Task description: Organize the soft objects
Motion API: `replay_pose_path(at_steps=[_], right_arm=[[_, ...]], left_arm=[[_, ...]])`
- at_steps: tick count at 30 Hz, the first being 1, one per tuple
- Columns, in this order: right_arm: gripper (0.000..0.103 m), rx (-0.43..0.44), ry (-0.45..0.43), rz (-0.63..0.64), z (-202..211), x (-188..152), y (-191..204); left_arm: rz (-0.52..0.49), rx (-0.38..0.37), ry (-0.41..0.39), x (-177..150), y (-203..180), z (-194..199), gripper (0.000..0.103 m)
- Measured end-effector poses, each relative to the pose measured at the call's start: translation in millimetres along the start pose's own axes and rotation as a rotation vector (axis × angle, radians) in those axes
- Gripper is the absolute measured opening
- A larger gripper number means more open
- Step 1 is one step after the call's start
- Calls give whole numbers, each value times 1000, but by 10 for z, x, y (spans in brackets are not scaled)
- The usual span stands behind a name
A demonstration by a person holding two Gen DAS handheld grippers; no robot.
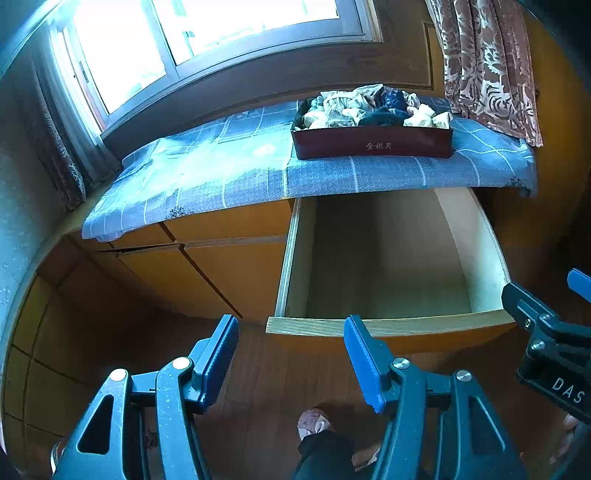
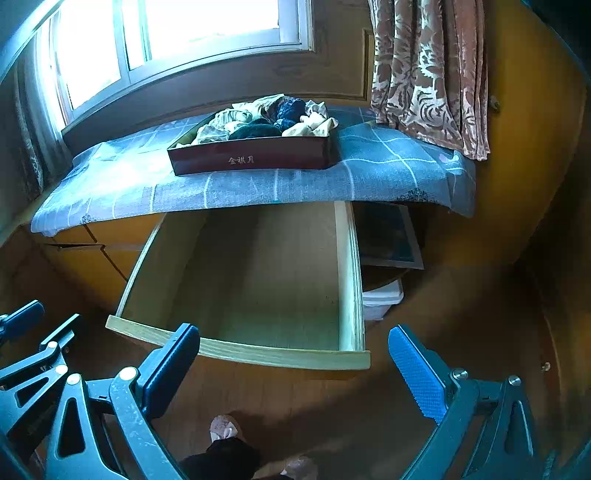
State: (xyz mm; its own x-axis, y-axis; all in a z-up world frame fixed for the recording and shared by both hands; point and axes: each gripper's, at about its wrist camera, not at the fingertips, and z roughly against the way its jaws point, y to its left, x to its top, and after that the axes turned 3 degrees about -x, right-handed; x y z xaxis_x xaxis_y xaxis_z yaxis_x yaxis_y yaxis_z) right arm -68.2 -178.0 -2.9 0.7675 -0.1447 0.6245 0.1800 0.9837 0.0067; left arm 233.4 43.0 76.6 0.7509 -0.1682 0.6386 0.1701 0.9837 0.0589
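**Both jaws spread wide, nothing in them, drawer pulled out**

Jaws on the left gripper (image 1: pixel 291 332) with its blue ribbed pads are spread apart and hold nothing, just hanging over the brown wooden floor (image 1: pixel 266 376) in front of the drawer. Same deal with the right gripper (image 2: pixel 295 345): pads wide apart, nothing between them, floor and drawer edge showing through the gap.

So the pale wooden drawer (image 2: pixel 236 350) is pulled out from under the orange-brown cabinet (image 1: pixel 229 258), and its inside looks bare. Up top, a blue checked cloth (image 1: pixel 221 173) covers the cabinet surface, and on it sits the dark red rectangular box with gold lettering (image 2: pixel 255 158). That box is heaped with the soft stuff, a pile of cream and dark blue crumpled fabric pieces (image 2: pixel 266 118).

Brown patterned curtain (image 2: pixel 424 74) hangs to the right beside a bright window (image 1: pixel 207 33). Down low you can see the person's slippered foot (image 1: pixel 314 422).
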Motion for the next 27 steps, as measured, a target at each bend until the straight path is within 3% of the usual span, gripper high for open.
replay_pose_path(at_steps=[27], right_arm=[[103,-35,9,23,-8,10,91]], left_arm=[[-37,-46,-57,26,-43,47,60]])
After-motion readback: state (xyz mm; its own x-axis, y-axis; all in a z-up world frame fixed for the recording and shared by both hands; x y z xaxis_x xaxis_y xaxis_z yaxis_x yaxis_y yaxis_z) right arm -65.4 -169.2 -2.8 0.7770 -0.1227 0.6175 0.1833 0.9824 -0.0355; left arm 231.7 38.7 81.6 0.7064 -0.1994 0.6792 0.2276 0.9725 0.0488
